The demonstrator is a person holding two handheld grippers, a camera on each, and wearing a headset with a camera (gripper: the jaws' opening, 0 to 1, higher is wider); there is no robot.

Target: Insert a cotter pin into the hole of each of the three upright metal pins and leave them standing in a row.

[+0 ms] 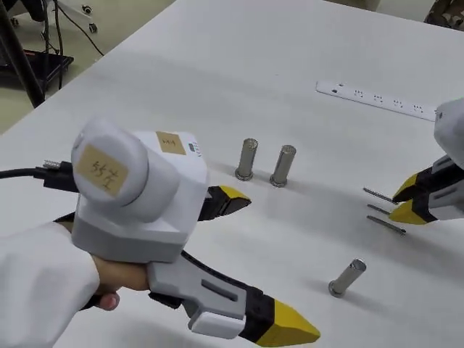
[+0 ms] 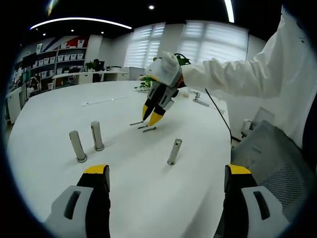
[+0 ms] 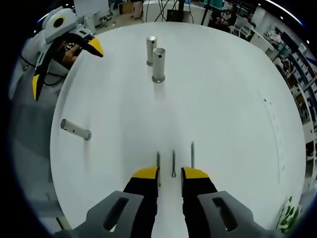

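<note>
Steel pins are the business on this white worktop (image 1: 217, 87). The first metal pin (image 1: 247, 159) and the second metal pin (image 1: 283, 165) stand upright just beside each other around the middle, which makes the start of a row. The third metal pin (image 1: 346, 278) sits well apart from them, nearer the person's edge, and from the left gripper view it looks to be on its base too. None of the 3 shows a cotter through its hole, so I judge the task to be at its very beginning. The 3 cotter pins (image 1: 378, 209) lie flat, side by side, toward the right-hand edge, and that is where the right gripper (image 3: 171, 174) is. Its claw is low over the surface and parted only narrowly, with the near end of the middle cotter pin (image 3: 174, 163) in the gap between the tips, not yet pinched. That narrow spread suits a thin wire that would slip from a wide bite. The left gripper (image 1: 281, 266) hangs above the near left of the worktop, its claw spread wide with nothing in it, presumably ready to steady a metal pin once a cotter comes over. A power strip (image 1: 377, 98) lies toward the far right edge, clear of the work.
</note>
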